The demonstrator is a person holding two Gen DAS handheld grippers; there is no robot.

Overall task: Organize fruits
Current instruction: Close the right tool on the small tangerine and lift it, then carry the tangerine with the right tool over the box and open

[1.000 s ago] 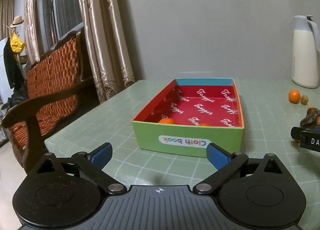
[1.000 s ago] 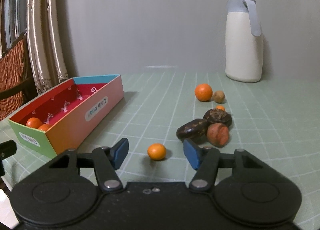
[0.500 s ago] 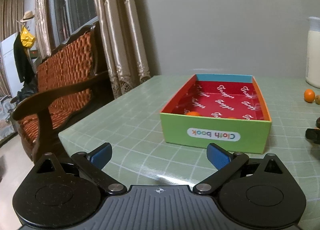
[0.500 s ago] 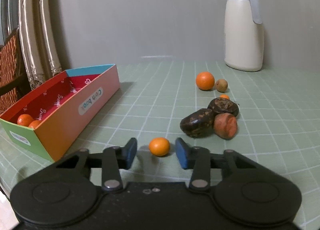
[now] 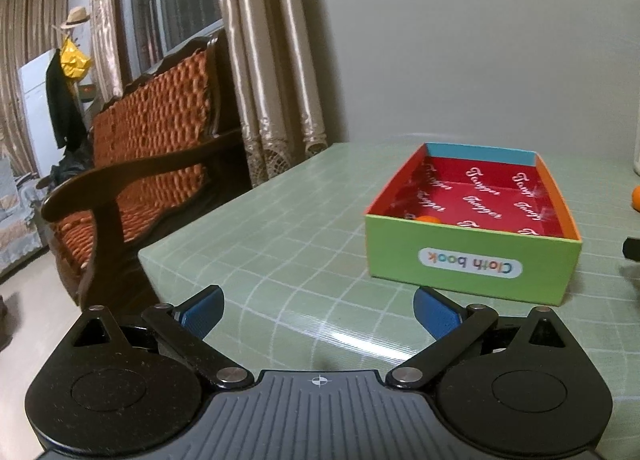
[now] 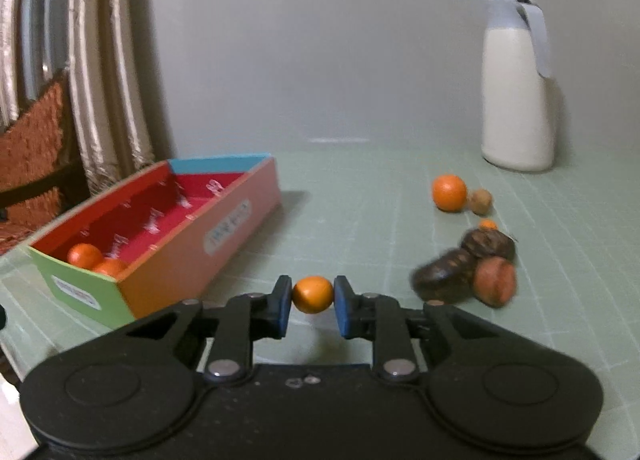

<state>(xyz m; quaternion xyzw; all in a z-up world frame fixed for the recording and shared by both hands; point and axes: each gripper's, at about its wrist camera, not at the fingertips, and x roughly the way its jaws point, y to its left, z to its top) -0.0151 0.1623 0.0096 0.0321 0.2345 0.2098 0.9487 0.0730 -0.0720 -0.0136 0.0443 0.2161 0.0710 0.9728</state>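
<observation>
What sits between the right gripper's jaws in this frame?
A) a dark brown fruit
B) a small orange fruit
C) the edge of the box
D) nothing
B: in the right wrist view the right gripper has its blue pads pressed on either side of a small orange fruit; the jaws have just been closing on it.

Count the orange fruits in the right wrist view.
5: two in the box at and, one in the right gripper, one large near the jug, one tiny behind the dark fruits. More may be hidden.
</observation>
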